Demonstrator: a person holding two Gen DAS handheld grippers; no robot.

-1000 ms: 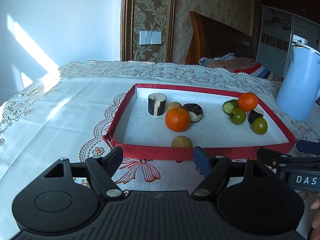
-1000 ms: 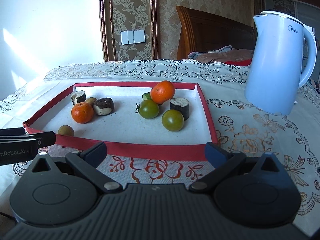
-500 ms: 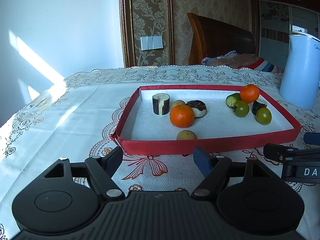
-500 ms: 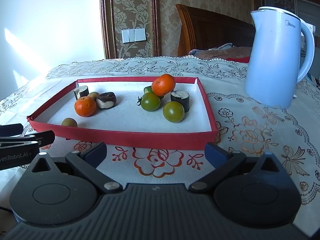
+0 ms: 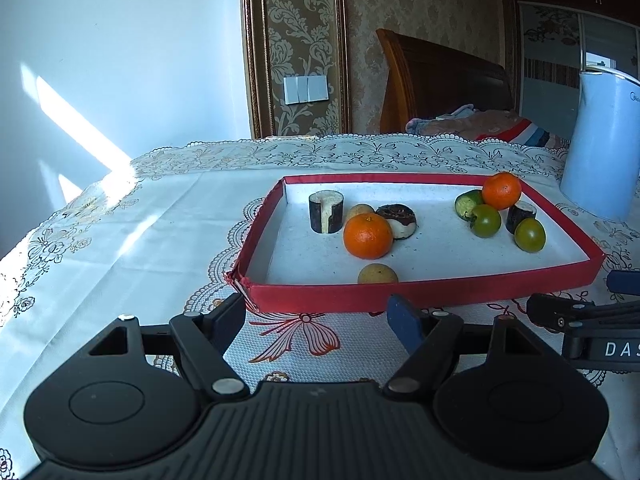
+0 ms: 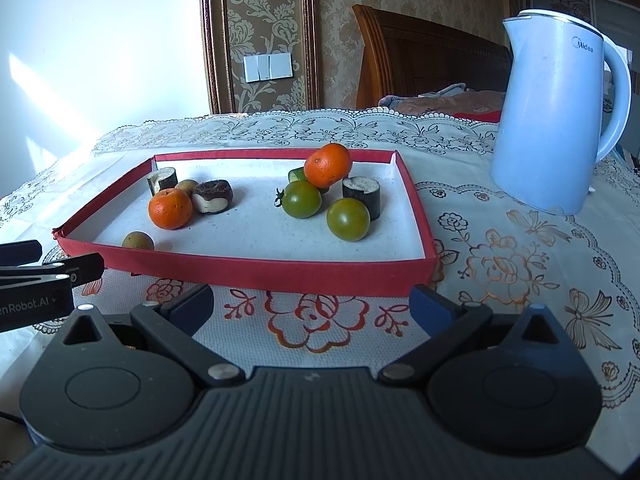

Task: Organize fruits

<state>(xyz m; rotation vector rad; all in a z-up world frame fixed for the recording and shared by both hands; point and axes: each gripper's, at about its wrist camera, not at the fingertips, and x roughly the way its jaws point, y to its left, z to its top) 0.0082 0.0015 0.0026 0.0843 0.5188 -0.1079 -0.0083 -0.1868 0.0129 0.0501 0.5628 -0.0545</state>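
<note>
Both grippers — left gripper [image 5: 320,312], right gripper [image 6: 312,304] — released, empty; fruit tray [image 6: 248,270] just ahead.

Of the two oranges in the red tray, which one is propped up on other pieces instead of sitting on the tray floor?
The orange in the right-hand cluster, raised on neighbouring pieces. The other orange sits on the floor.

Plain pale wall [image 5: 120,60] at left, crossed by a slanted sunlight streak [image 5: 76,124]. Gold damask wallpaper panel in a dark moulded frame [image 5: 296,40] carries a white 3-gang light switch [image 5: 306,89]. Carved brown wooden headboard [image 5: 444,80] behind lace-edged white tablecloth [image 5: 120,232].
</note>
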